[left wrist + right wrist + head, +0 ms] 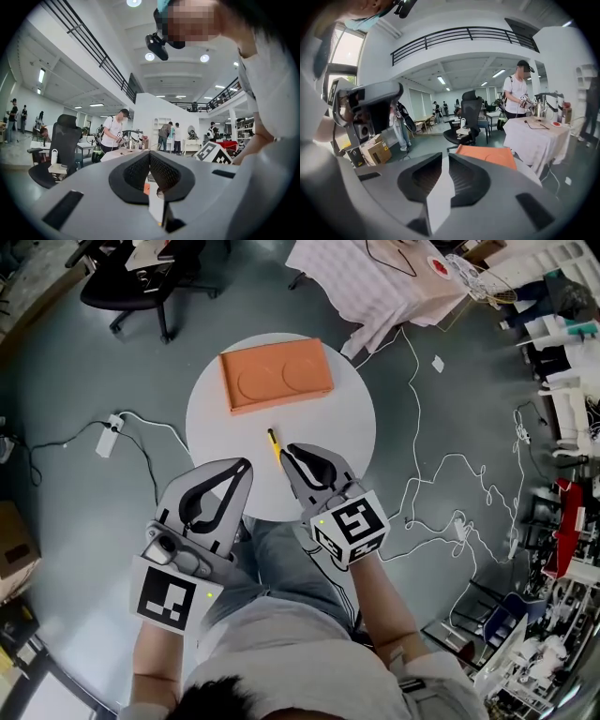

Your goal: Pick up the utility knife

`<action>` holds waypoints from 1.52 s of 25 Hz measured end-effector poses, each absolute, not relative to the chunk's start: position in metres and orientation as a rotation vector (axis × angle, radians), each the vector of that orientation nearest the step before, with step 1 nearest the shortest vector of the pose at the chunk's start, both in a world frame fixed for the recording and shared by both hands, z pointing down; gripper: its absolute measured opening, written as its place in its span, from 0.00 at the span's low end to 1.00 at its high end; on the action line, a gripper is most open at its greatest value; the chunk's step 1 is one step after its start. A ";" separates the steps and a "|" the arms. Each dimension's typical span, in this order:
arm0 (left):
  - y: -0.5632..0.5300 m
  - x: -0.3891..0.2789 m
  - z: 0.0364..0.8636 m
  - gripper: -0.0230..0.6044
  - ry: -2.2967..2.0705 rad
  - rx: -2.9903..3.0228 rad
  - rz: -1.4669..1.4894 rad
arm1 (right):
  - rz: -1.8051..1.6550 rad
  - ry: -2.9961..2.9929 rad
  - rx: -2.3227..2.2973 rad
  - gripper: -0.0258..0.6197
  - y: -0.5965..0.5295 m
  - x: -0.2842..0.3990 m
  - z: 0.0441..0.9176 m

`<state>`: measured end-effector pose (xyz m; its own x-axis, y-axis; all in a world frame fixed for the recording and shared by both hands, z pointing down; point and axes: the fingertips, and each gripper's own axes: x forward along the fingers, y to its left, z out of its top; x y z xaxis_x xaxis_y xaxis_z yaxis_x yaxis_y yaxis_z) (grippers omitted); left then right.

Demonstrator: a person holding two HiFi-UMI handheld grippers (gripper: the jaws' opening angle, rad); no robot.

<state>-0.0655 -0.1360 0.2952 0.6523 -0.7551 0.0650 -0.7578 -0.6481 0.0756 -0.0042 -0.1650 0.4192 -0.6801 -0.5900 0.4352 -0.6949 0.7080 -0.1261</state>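
Head view: a slim yellow-and-black utility knife point(274, 442) is seen lying on a round white table point(347, 427), just below the frame's centre and below a flat orange rectangular tray point(277, 376) that is set near the table's upper edge. The right gripper point(286, 451) is held low over the table with its tips just beside the knife's lower end, on its right; whether they touch cannot be told. The left gripper point(246, 463) is held further down and to the left, at the table's lower-left rim, so the right one is judged the nearer. The knife's long axis runs almost up and down the frame, tilted slightly to the lower right, and sits at only a shallow angle to the line of the right jaws, which point to the upper left. In the right gripper view the jaws are shown drawn together with nothing between them, only a thin pale slit left, and the orange tray point(487, 154) is seen beyond; the knife is not picked out there. In the left gripper view that gripper's jaws are likewise closed tip to tip on nothing. The knife has not yet been grasped; it is judged that the right jaws must be parted and shifted left across the handle before they can close on it.
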 end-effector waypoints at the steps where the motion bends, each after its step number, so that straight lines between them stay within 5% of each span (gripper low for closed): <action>1: -0.138 -0.065 0.299 0.05 -1.271 2.767 0.049 | 0.414 -2.534 0.993 0.12 -0.168 -0.003 0.430; 23: -0.156 -0.064 0.358 0.05 -1.248 2.709 0.152 | 0.648 -2.169 0.939 0.14 -0.177 0.012 0.604; 38: -0.150 -0.081 0.364 0.05 -1.279 2.680 0.164 | 0.590 -2.024 0.921 0.14 -0.173 0.010 0.637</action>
